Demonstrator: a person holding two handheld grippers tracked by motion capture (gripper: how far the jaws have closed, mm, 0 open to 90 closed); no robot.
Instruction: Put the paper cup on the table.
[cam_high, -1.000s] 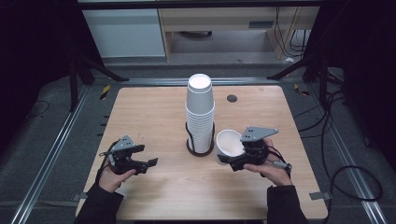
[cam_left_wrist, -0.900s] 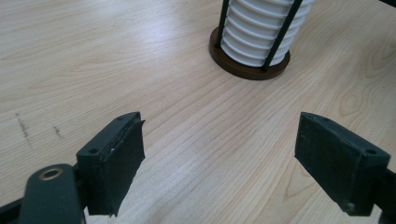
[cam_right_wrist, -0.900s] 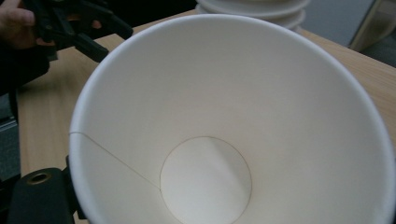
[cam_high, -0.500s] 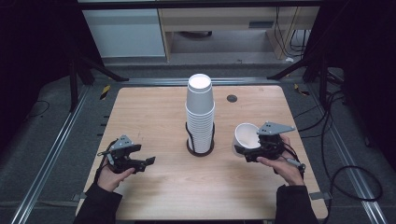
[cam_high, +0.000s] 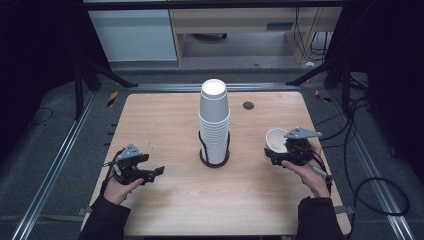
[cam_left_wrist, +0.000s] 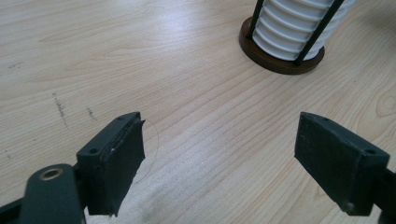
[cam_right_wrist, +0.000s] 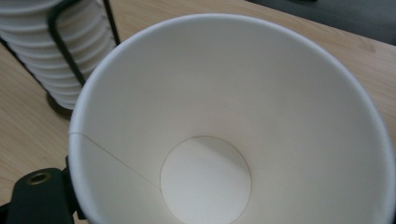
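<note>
Right hand-held gripper (cam_high: 278, 152) pinches a single white paper cup (cam_high: 276, 141) by its wall, held over the right part of the light wooden table (cam_high: 165, 120), mouth tilted up and open toward that gripper's camera. The tall stack of upturned white paper cups (cam_high: 214, 120) stands mid-table in a black wire holder on a round dark base (cam_high: 214, 161), well apart from the held cup. Left hand-held gripper (cam_high: 151, 173) is low over the table's left part, jaws spread wide, nothing between them.

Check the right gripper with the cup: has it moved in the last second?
Yes. The right gripper, shut on the paper cup, has shifted right, away from the cup stack, which stayed put.
</note>
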